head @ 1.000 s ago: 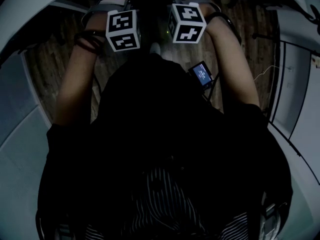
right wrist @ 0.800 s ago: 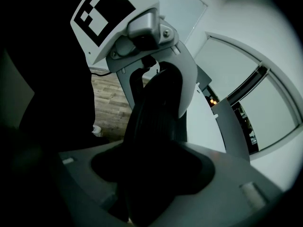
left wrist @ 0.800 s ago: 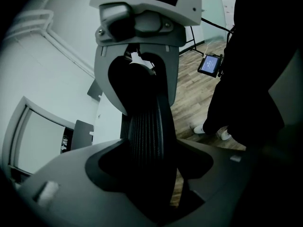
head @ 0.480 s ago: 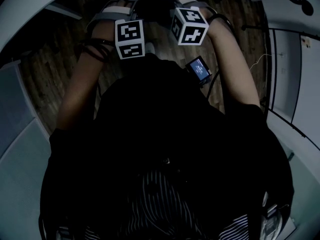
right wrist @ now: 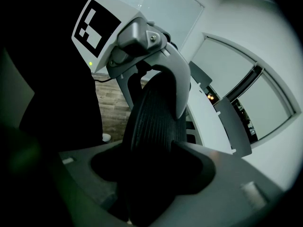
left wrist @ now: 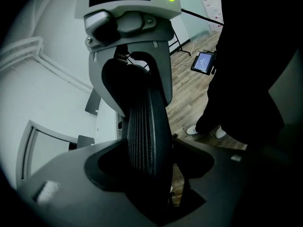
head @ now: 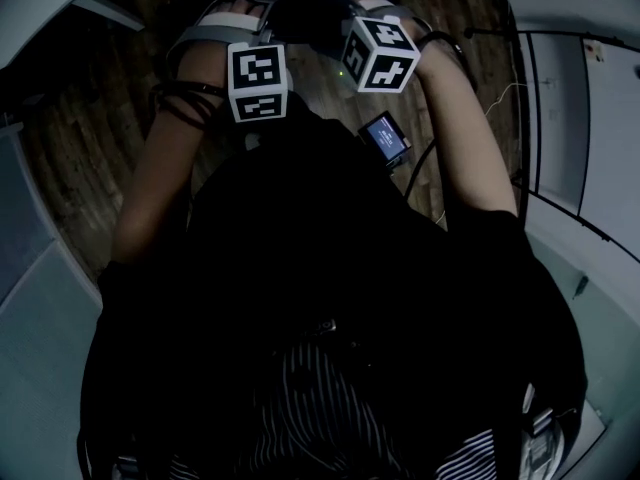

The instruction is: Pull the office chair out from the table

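Note:
The office chair's black mesh back [left wrist: 147,126] stands upright and runs straight between the jaws of my left gripper [left wrist: 151,174], which is shut on its top edge. Further along the same edge my right gripper [right wrist: 151,174] is also clamped on the chair back [right wrist: 154,122]. Each gripper view shows the other gripper's grey body hooked over the back. In the head view both marker cubes sit at the top, left [head: 258,81] and right [head: 380,53], at the ends of outstretched arms. The chair is a dark shape between them and its seat is hidden.
Wooden plank floor [head: 90,158] lies below. A white table [right wrist: 213,126] with dark chairs along it stands beyond the chair back. Pale curved surfaces [head: 575,258] flank the person on both sides. A small lit screen [head: 383,135] hangs at the person's front. Pale shoes [left wrist: 191,130] are close to the chair.
In the head view the floor and pale surfaces have slid round the arms as the person and both hands moved across the room. Both grippers keep their hold on the chair back.

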Available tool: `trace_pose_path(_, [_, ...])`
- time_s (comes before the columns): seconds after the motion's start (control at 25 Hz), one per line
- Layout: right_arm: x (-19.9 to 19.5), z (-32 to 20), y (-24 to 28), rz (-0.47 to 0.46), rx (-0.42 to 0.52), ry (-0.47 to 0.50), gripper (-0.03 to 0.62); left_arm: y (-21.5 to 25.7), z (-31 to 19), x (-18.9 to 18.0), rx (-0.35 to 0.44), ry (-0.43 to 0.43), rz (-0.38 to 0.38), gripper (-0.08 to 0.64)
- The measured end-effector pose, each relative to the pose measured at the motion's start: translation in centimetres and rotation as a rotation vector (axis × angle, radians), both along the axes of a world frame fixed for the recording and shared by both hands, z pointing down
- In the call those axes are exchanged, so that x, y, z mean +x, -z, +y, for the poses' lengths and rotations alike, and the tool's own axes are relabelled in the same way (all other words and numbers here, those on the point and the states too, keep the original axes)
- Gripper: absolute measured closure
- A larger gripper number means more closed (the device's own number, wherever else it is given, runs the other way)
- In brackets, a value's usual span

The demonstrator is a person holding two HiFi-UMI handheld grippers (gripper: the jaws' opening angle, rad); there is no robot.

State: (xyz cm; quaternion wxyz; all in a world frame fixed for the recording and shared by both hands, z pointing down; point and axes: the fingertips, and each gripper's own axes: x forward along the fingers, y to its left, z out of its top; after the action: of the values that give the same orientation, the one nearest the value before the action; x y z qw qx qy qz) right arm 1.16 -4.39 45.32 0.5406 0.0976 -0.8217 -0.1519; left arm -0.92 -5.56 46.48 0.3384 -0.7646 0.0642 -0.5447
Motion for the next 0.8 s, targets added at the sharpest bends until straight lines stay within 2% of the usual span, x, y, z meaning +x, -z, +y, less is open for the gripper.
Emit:
trace_pose_path(0.52, [2.3, 10.8, 0.3, -0.010, 0.002, -0.026, 0.319, 0.3, 10.9, 2.2, 0.030, -0.032, -0.009, 0.255])
trace_pose_path(0.8, [3.4, 15.5, 0.4, -0.002, 0.003, -0.011, 0.319, 0.5, 15.5, 3.2, 0.010, 0.001, 0.002, 0.253])
